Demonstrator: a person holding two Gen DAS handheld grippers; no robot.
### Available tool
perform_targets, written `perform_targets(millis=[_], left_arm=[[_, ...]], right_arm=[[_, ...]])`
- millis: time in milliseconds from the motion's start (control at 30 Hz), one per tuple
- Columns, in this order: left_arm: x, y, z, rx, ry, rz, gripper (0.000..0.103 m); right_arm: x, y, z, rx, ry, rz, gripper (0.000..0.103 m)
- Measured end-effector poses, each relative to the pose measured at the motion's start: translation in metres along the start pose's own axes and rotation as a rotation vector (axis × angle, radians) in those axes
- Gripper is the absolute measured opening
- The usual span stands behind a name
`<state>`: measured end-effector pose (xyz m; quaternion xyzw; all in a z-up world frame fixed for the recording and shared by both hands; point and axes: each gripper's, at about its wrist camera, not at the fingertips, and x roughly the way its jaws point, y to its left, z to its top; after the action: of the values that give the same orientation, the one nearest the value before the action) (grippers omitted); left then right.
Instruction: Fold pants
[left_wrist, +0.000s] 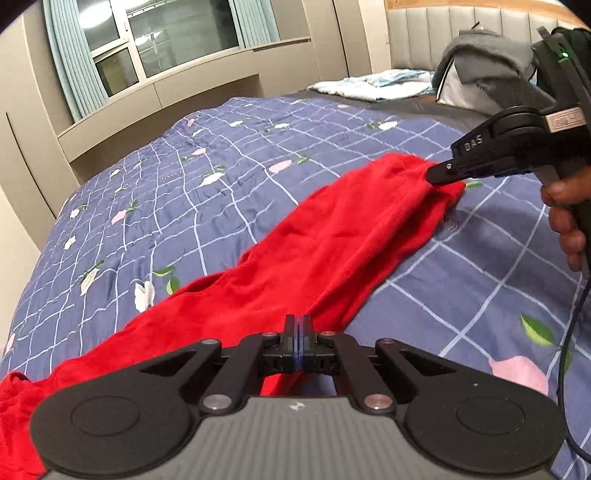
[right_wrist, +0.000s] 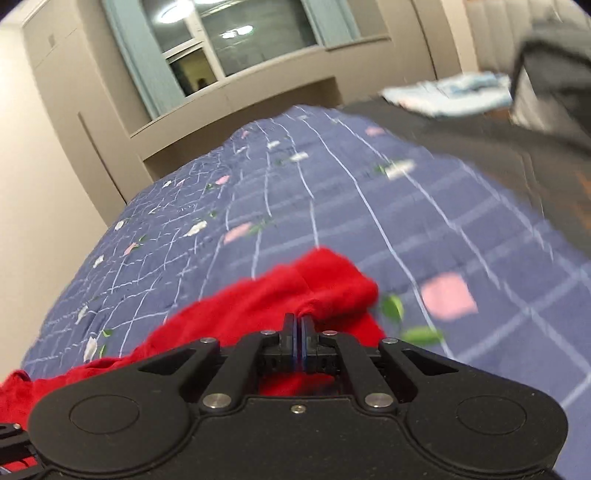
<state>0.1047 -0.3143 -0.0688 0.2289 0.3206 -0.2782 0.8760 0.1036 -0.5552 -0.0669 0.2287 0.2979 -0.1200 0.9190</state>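
Observation:
Red pants (left_wrist: 314, 251) lie stretched across a blue checked floral quilt (left_wrist: 207, 177) on a bed. My left gripper (left_wrist: 298, 320) is shut on the near edge of the pants. My right gripper (left_wrist: 439, 175) shows at the right of the left wrist view, shut on the far end of the pants and lifting it slightly. In the right wrist view the right gripper (right_wrist: 298, 319) is shut on a bunched red fold of the pants (right_wrist: 321, 288). That view is blurred by motion.
A grey blanket pile (left_wrist: 487, 70) and light blue-white folded cloth (left_wrist: 373, 85) lie near the padded headboard. A window with teal curtains (left_wrist: 74, 55) and beige cabinets stand beyond the bed. The quilt (right_wrist: 332, 206) spreads wide around the pants.

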Motion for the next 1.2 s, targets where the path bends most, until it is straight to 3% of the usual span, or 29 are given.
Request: perform_targets(millis=[67, 100, 167, 233, 300, 333, 367, 400, 600, 733, 800, 833, 867, 900, 933, 1000, 1067, 1133, 1200], left_arm=[[0.001, -0.001, 0.001, 0.001, 0.002, 0.017, 0.000], [0.001, -0.001, 0.001, 0.002, 0.003, 0.026, 0.000], [0.002, -0.001, 0.003, 0.000, 0.011, 0.032, 0.000], [0.003, -0.001, 0.003, 0.000, 0.021, 0.035, 0.000], [0.004, -0.001, 0.003, -0.007, 0.032, 0.032, 0.000], [0.003, -0.001, 0.003, -0.017, 0.036, 0.027, 0.000], [0.002, 0.000, 0.004, -0.025, 0.037, 0.024, 0.000], [0.000, 0.000, 0.004, -0.030, 0.034, 0.023, 0.000], [-0.004, -0.001, 0.001, -0.024, 0.041, 0.020, 0.000], [0.006, -0.002, -0.002, -0.044, 0.083, -0.007, 0.000], [0.002, 0.003, -0.003, -0.090, 0.080, -0.025, 0.008], [0.000, 0.007, -0.003, -0.115, 0.077, -0.030, 0.016], [-0.003, 0.011, -0.003, -0.138, 0.078, -0.032, 0.033], [-0.005, 0.015, -0.002, -0.162, 0.077, -0.032, 0.042], [-0.009, 0.019, -0.002, -0.187, 0.070, -0.033, 0.056], [-0.018, 0.030, -0.003, -0.245, 0.052, -0.033, 0.067], [-0.025, 0.043, -0.007, -0.299, 0.045, -0.025, 0.084], [-0.032, 0.054, -0.011, -0.345, 0.038, 0.007, 0.088], [-0.040, 0.067, -0.017, -0.391, 0.037, 0.043, 0.089]], right_arm=[[0.000, -0.006, -0.004, 0.034, 0.000, 0.016, 0.021], [0.000, -0.012, -0.005, 0.054, 0.001, 0.034, 0.023], [0.002, -0.021, -0.002, 0.101, 0.004, 0.063, 0.045], [0.006, -0.028, 0.000, 0.156, 0.008, 0.084, 0.053], [0.012, -0.035, 0.002, 0.228, 0.015, 0.090, 0.051], [0.016, -0.036, 0.005, 0.257, 0.015, 0.083, 0.038], [0.018, -0.037, 0.006, 0.275, 0.016, 0.061, 0.012], [0.020, -0.036, 0.008, 0.279, 0.017, 0.033, 0.007], [-0.010, -0.025, 0.006, 0.199, -0.080, -0.002, 0.006], [0.001, -0.033, -0.005, 0.178, 0.007, -0.040, 0.012], [-0.005, -0.033, -0.009, 0.176, 0.004, -0.040, 0.018], [-0.009, -0.033, -0.010, 0.177, -0.005, -0.031, 0.031], [-0.012, -0.033, -0.011, 0.175, -0.010, -0.022, 0.048], [-0.015, -0.033, -0.012, 0.177, -0.012, -0.019, 0.055], [-0.017, -0.034, -0.014, 0.184, -0.011, -0.012, 0.060], [-0.015, -0.038, -0.018, 0.204, 0.026, 0.003, 0.065], [-0.011, -0.038, -0.020, 0.212, 0.047, 0.023, 0.073], [-0.007, -0.038, -0.019, 0.220, 0.049, 0.053, 0.078], [-0.001, -0.038, -0.015, 0.239, 0.051, 0.067, 0.077]])
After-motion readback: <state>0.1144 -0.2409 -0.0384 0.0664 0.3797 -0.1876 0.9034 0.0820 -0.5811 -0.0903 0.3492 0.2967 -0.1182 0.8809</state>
